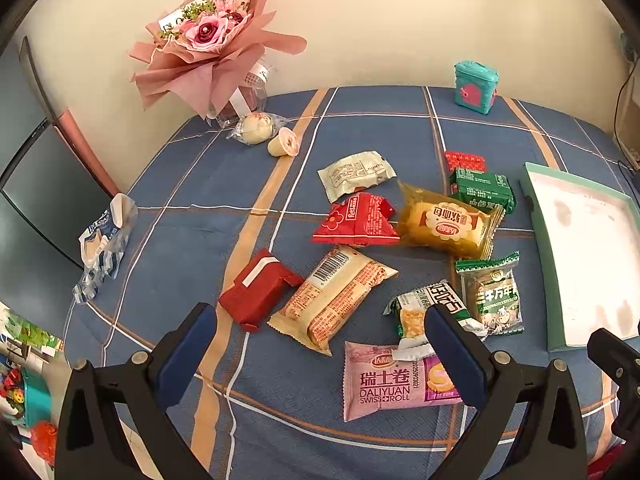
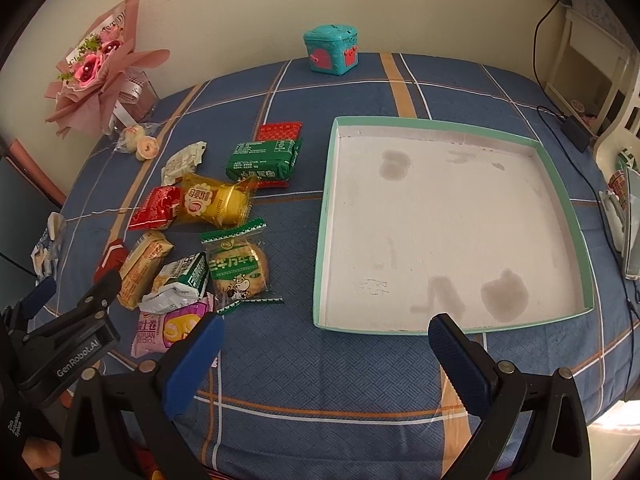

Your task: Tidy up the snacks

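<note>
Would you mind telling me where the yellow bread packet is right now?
The yellow bread packet lies on the tablecloth left of the tray, with the red packet touching its left side and the green packet just behind it.

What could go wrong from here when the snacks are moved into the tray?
1. The snacks overlap: the green-and-white packet lies on the pink Swiss roll, so a grasp may drag both.
2. The left tool and right tool hang close together and may collide near the pile.
3. The tray has a raised rim that may catch a low packet.
</note>
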Demonstrator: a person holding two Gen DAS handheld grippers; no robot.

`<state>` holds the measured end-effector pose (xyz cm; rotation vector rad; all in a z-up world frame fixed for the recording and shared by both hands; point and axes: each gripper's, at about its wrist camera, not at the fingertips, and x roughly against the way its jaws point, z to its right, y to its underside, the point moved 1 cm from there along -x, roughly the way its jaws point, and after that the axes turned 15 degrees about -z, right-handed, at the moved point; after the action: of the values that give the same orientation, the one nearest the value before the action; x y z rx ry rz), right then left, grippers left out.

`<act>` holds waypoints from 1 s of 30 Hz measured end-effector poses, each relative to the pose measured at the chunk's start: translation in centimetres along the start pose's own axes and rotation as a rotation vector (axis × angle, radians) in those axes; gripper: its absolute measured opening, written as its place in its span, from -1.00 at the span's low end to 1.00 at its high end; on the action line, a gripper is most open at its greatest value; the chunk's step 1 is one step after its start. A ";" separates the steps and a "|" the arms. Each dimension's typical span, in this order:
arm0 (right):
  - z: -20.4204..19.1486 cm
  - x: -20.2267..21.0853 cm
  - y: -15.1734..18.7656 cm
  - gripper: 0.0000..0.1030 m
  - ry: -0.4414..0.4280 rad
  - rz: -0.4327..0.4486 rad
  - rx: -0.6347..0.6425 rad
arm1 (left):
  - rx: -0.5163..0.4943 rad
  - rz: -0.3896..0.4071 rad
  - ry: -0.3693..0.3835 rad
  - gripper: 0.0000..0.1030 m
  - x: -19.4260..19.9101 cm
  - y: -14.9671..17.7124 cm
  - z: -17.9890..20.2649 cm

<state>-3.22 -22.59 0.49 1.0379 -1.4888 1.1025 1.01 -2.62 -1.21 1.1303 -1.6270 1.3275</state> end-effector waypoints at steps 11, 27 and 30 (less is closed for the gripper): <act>-0.2 0.2 -0.1 1.00 0.005 0.010 0.003 | 0.024 0.041 0.034 1.00 0.9 0.4 -0.5; -0.4 0.3 -0.1 1.00 0.013 0.015 0.009 | 0.020 0.054 0.057 1.00 1.2 0.7 -0.3; -0.4 0.3 -0.1 1.00 0.013 0.016 0.009 | 0.022 0.054 0.058 1.00 1.2 0.8 -0.3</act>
<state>-3.07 -22.21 0.88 1.0253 -1.4849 1.1262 -0.10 -2.51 -0.30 1.0575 -1.6145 1.4025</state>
